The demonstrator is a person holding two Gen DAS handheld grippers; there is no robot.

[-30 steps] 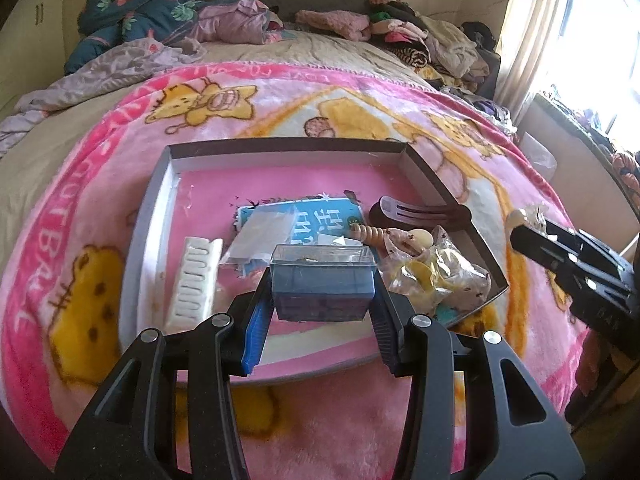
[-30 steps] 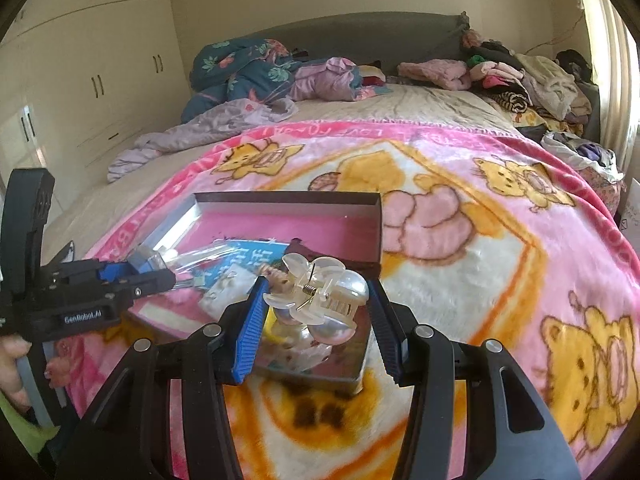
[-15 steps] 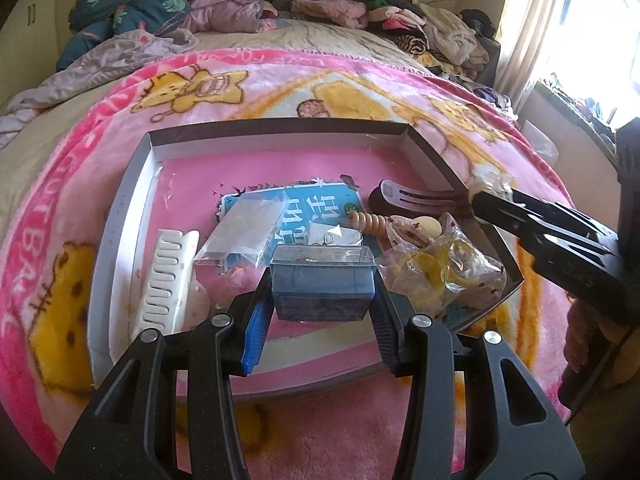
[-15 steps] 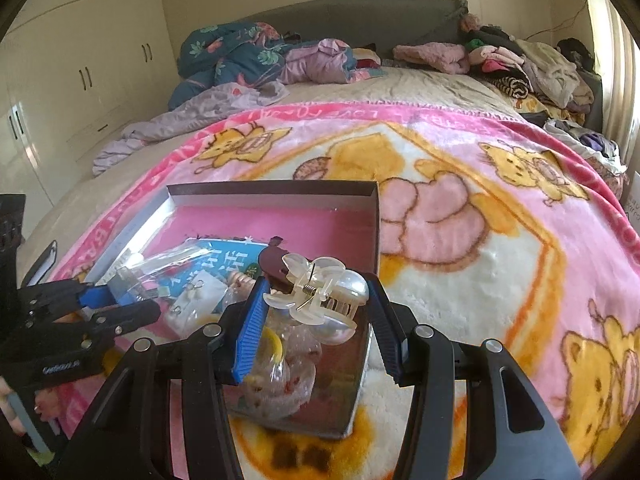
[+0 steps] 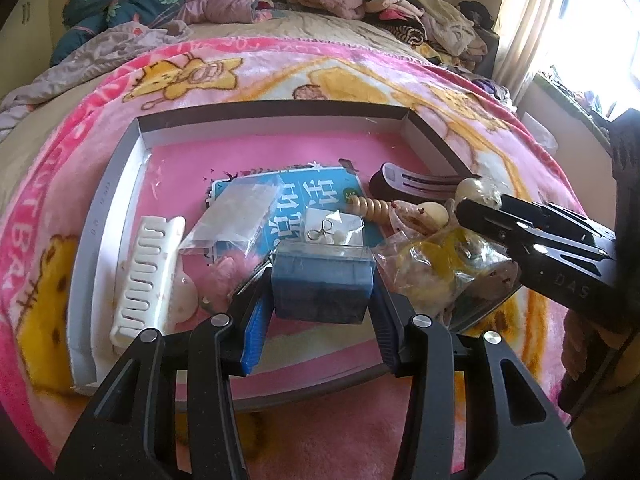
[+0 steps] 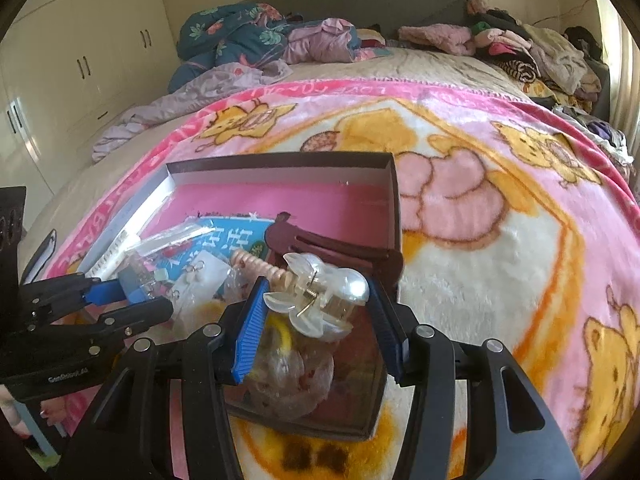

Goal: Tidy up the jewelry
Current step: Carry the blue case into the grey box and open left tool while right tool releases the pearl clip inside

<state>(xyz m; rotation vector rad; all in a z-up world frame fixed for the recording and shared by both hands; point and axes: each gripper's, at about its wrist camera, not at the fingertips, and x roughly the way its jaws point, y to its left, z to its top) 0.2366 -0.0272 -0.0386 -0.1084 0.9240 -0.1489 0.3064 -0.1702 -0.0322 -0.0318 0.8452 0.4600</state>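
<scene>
Left wrist view: the left gripper (image 5: 322, 292) pinches a small blue box (image 5: 322, 286) with a clear lid, its pads pressed on the box's two sides. The box hangs just above the near part of a shallow tray (image 5: 120, 168) with a pink floor, which lies on a pink cartoon blanket (image 5: 280, 68) spread over a bed (image 5: 328, 32). Inside the tray, a white comb clip (image 5: 146, 276) lies by the left wall. A clear plastic bag (image 5: 236, 216) rests on a blue card (image 5: 316, 196), and a small packet with a silver earring (image 5: 330, 230) sits just behind the box. A dark brown hair clip (image 5: 416, 184) lies toward the right wall, with a beige spiral hair tie (image 5: 372, 208) touching its near edge. A crumpled clear bag of small pieces (image 5: 436, 268) fills the tray's right corner.

Right wrist view: the right gripper (image 6: 316, 312) pinches a pearly claw clip (image 6: 320, 300), pads pressed on its two ends, and holds it above that crumpled bag at the tray's right corner. The left gripper shows at the left edge with the blue box between its pads. Piled clothes (image 6: 520, 52) and a dark floral quilt (image 6: 232, 36) lie at the head of the bed, and white wardrobe doors (image 6: 80, 60) stand on the left.
</scene>
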